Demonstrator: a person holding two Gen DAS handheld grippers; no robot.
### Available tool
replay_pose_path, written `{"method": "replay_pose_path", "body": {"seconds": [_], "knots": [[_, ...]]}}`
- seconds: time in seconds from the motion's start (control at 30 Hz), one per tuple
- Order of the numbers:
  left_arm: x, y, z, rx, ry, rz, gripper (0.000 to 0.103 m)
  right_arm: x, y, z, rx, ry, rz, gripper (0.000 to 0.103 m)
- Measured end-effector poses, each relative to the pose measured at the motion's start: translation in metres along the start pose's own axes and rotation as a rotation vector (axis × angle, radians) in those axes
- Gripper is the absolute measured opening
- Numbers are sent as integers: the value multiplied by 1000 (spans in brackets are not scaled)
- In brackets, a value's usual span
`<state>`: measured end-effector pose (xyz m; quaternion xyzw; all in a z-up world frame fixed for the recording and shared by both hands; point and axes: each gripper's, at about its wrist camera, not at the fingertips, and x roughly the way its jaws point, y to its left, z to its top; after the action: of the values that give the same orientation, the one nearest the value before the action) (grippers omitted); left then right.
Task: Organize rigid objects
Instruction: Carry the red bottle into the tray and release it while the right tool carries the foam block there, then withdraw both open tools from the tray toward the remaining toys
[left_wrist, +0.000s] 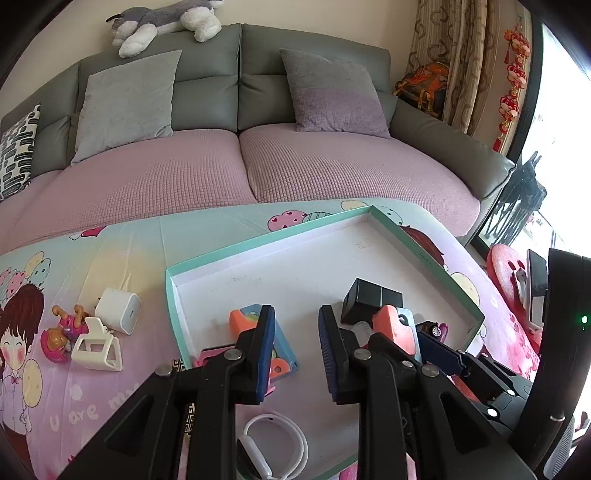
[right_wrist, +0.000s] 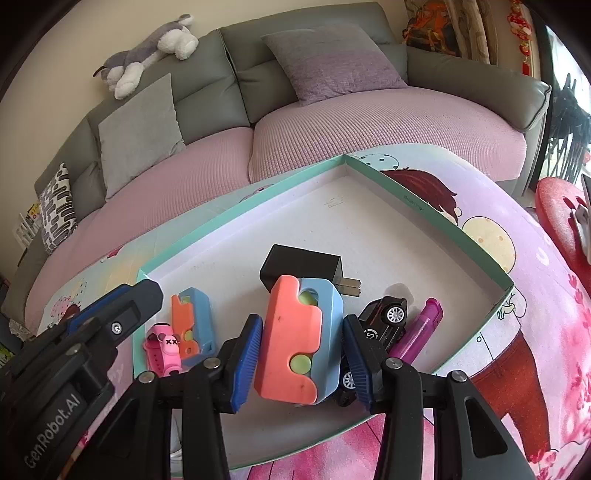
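Left gripper hangs with narrow, empty jaws over the tray's left half, with a small orange-blue toy below. Right gripper clamps a bigger orange-blue toy near the tray's front rim, crowded by a black charger, car and purple pen. Bare white floor stretches toward the tray's far corner.

We see the far half of the shallow teal-rimmed box lying bare, the widest free room for a hand-held gripper to pass. Its near half is crowded: a black charger, a toy car and a purple pen at right, a smaller orange-and-blue toy at left. Left of the box, a white charger and hair clip block the desk.
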<state>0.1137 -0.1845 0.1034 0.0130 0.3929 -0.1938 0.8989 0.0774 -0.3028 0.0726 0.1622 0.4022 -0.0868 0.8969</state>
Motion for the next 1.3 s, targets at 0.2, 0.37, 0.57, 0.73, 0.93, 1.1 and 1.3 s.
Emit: {"method": "replay_pose_path", "body": {"seconds": [0.2,0.37,0.57,0.73,0.93,1.1,1.3], "knots": [[-4,11,1,-24,-6,42,48,-3,-2,2,13,-9,-1,48],[-10,26,1,-58,-15,91,59,-7,-4,3,18,-22,10,51],[-16,48,0,-124,-19,179,79,-8,-4,4,25,-29,32,51],[-14,62,-5,-183,12,244,79,-8,-4,3,24,-33,44,51],[-9,70,-8,-221,43,288,79,-9,-4,4,24,-44,44,59],[-6,72,-10,-231,66,354,81,-10,-3,5,-2,-55,29,70],[-7,80,-13,-294,56,377,97,-7,-7,5,7,-61,43,89]]}}
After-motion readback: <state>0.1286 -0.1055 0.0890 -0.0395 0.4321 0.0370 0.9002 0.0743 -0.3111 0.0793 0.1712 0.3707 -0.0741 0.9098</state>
